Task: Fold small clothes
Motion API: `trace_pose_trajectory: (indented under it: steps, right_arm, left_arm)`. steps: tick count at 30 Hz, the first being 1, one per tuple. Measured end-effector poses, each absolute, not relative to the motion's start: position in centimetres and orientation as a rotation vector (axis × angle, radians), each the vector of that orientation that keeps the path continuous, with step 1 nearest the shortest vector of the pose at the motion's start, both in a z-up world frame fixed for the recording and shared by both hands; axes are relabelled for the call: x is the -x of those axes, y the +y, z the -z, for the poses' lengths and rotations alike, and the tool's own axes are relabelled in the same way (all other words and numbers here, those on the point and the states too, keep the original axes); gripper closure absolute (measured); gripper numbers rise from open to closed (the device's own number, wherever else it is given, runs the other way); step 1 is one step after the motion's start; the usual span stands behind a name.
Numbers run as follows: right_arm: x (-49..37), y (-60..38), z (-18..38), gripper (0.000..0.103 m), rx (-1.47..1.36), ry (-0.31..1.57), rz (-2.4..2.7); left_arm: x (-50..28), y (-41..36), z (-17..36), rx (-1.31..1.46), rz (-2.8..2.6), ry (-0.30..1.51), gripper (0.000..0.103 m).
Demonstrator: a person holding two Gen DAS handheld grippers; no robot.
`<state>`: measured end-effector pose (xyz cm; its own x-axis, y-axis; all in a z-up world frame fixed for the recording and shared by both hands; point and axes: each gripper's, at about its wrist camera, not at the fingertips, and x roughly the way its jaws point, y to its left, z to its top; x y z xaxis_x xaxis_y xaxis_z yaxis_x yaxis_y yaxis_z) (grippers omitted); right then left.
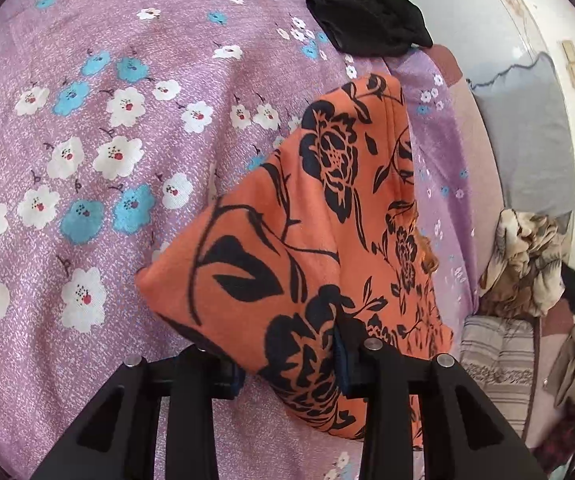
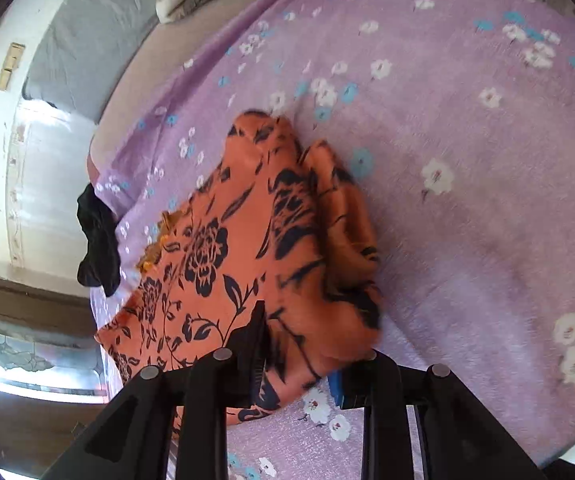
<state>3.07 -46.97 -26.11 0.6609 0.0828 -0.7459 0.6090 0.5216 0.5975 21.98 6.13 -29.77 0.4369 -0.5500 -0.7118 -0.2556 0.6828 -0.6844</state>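
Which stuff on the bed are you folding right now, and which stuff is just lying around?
Being folded:
- orange flowered cloth, with cloth between the fingers of both the left gripper and the right gripper
- black garment, small, probably waiting its turn

Just lying about:
- purple flowered bedspread, underneath
- grey pillow
- crumpled beige patterned cloth at the bed's edge

Orange floral garment [image 1: 307,248] covering the left gripper's [image 1: 289,372] jaws at lower centre, its right half [image 2: 327,216] smearing with motion blur in the right wrist view, black cloth [image 1: 367,12] getting cropped by the top edge
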Motion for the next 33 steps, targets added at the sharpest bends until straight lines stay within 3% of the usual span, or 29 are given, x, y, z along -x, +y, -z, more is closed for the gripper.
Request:
trace_pose_trajectory:
  steps: [9, 18, 21, 22, 23, 33]
  right_arm:
    - [-2.9, -41.0, 18.6, 0.072, -0.483, 0.531, 0.567]
    - [-13.8, -33.4, 25.5, 0.076, -0.687, 0.868, -0.030]
    - [-14.8, -33.2, 30.5, 0.078, -0.823, 1.044, -0.030]
    - [-14.7, -33.8, 31.3, 0.096, -0.846, 1.044, 0.000]
    - [-14.5, -34.2, 31.6, 0.101, -0.874, 1.045, -0.009]
    - [-13.6, -36.2, 31.7, 0.101, -0.955, 1.078, -0.119]
  left_arm:
    - [-21.8, 5.0, 28.3, 0.739, 0.194, 1.076, 0.071]
    - [-22.9, 4.5, 29.8, 0.744, 0.161, 1.082, 0.067]
    - [-22.8, 4.0, 29.0, 0.698, 0.165, 1.045, 0.075]
    - [-22.8, 3.7, 28.6, 0.673, 0.172, 1.026, 0.076]
    - [-22.7, 3.4, 28.0, 0.648, 0.182, 1.001, 0.077]
    - [-20.3, -5.9, 21.4, 0.222, 0.424, 0.744, 0.080]
